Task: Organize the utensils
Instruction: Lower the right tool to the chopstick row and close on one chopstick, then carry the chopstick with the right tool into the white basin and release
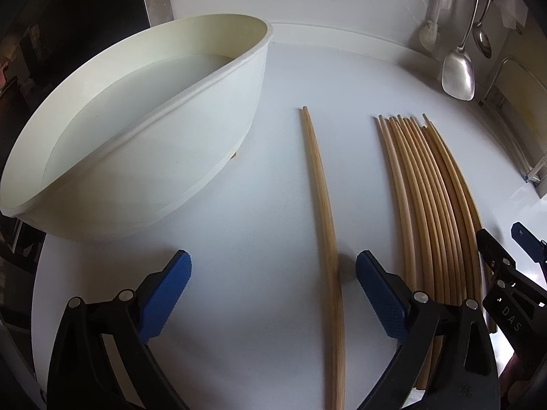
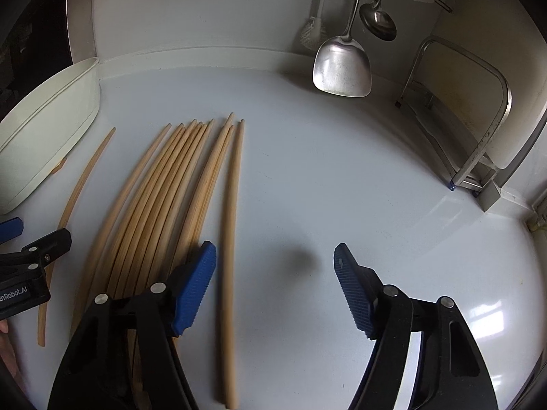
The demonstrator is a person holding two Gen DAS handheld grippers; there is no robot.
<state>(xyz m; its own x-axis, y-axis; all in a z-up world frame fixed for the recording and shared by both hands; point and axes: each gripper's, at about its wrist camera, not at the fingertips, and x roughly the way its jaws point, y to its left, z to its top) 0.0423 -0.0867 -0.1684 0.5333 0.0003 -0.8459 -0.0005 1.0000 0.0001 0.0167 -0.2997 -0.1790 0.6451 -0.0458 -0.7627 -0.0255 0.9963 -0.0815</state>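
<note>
Two tongs open over the white counter (image 2: 342,177) — nothing gripped.

My left gripper (image 1: 273,294) straddles the lone chopstick (image 1: 324,222) without its pads pressing; my right gripper (image 2: 275,287) straddles the outermost chopstick (image 2: 230,239), untouched, its left pad beside the chopstick bundle (image 2: 154,212). Beyond the left gripper sits the white tub (image 1: 136,130) — and at the back wall hang a steel spatula (image 2: 342,65) and ladle (image 2: 377,20).

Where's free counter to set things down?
Widest bare patch: right of the chopstick pile, up to the rack and hanging spatula. A narrow strip between the tub and single chopstick. Crowded around the pile.
</note>
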